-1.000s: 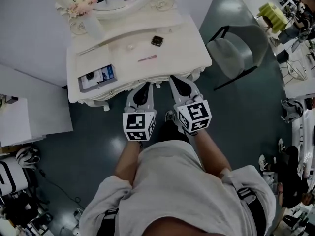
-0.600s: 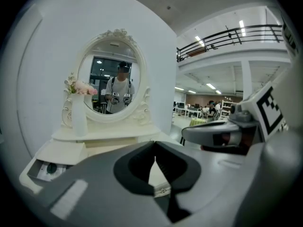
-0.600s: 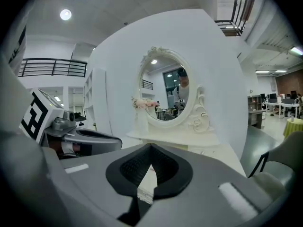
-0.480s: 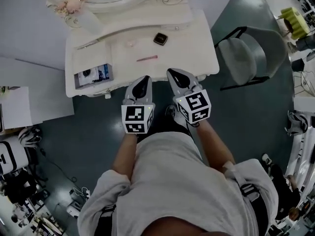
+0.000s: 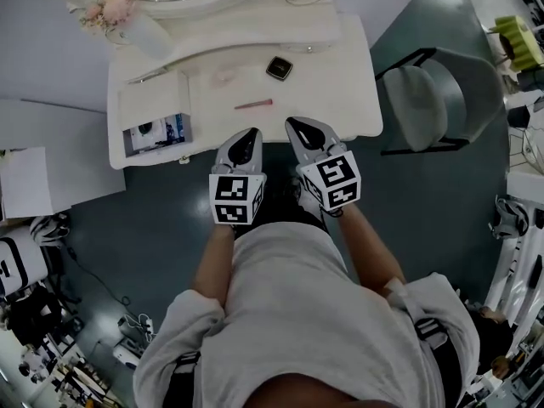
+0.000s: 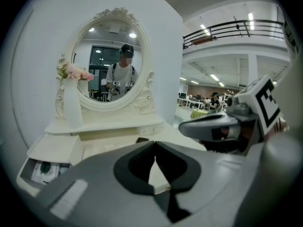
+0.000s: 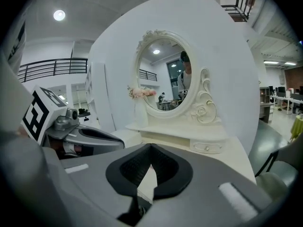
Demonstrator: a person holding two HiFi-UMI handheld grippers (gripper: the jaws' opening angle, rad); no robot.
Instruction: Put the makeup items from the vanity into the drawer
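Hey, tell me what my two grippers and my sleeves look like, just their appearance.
The left gripper and right gripper are smooth grey shells tapering to a point, lined inside with black ribbed pads. Each carries a white cube printed with black square markers. The sleeves are pale grey, short and loose.

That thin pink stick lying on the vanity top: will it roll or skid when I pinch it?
The pink stick looks slim and straight, so probably rigid and light. Lying flat on the smooth vanity top, it may roll or skid if nudged sideways. Its low profile likely leaves little to pinch.
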